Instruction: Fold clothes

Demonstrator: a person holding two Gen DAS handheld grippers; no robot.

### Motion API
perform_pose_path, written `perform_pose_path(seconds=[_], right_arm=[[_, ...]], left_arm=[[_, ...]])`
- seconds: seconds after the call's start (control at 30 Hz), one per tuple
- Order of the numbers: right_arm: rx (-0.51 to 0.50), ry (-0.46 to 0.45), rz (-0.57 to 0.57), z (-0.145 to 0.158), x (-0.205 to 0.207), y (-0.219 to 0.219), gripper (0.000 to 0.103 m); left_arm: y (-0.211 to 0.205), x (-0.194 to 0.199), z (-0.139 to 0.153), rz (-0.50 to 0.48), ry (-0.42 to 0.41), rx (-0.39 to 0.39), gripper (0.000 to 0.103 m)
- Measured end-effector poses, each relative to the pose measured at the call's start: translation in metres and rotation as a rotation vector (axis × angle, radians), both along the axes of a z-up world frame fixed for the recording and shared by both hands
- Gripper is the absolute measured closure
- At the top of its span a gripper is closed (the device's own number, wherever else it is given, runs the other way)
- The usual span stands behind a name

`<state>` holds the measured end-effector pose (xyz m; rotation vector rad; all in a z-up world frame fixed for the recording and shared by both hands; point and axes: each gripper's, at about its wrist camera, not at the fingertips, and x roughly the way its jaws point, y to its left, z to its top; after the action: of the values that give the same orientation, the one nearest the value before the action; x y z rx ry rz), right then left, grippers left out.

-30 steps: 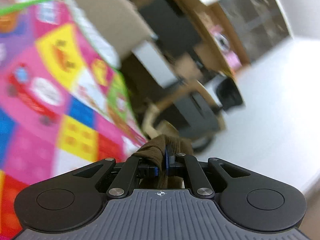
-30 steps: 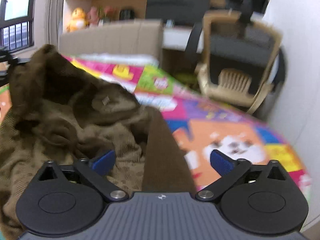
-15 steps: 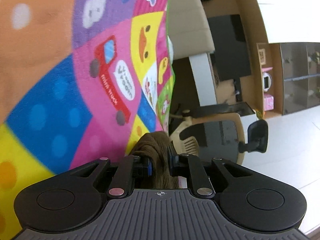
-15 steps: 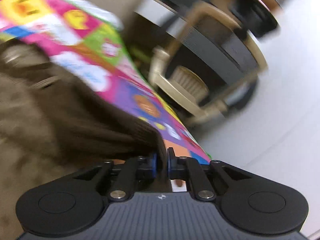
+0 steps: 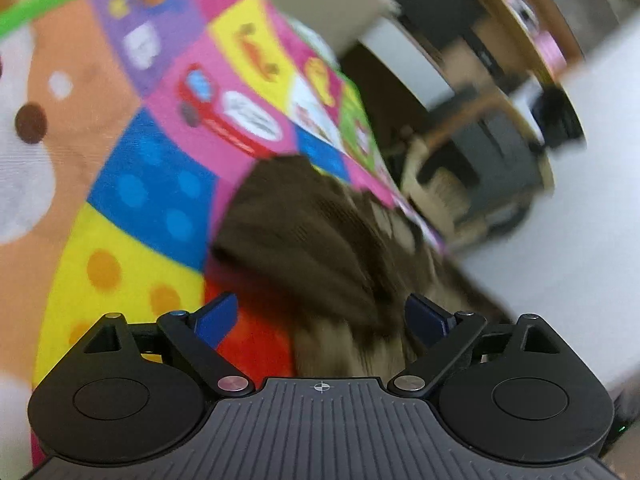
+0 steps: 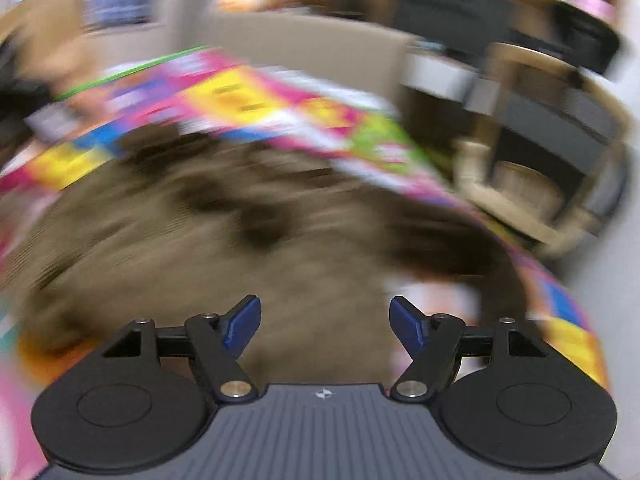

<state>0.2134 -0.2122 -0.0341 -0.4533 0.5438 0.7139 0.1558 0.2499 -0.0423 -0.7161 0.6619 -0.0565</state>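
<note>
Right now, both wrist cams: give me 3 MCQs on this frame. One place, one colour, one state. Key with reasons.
1. Where does the garment lie?
A. on the patchwork play mat
B. over the office chair
C. on the bare floor

2. What colour is the garment?
A. white
B. brown
C. blue

3. How do the left gripper and the right gripper stand?
A. both shut on cloth
B. left shut, right open
C. both open

Key:
1 A: in both wrist views the cloth rests on the coloured squares of the mat, while the chair stands apart beyond the mat's edge.
2 B: despite the motion blur it reads brown in both views, darker at the ribbed end.
3 C: each pair of blue pads stands wide apart with nothing pinched between.
</note>
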Motion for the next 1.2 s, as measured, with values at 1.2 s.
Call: perform_pose_path(seconds=[1.2], right_arm=[[-0.076, -0.324, 0.018, -0.009, -0.045, 0.087, 0.02]], left_arm=[[-0.141, -0.029, 0.038, 0.009, -0.093, 0.987, 0.002]])
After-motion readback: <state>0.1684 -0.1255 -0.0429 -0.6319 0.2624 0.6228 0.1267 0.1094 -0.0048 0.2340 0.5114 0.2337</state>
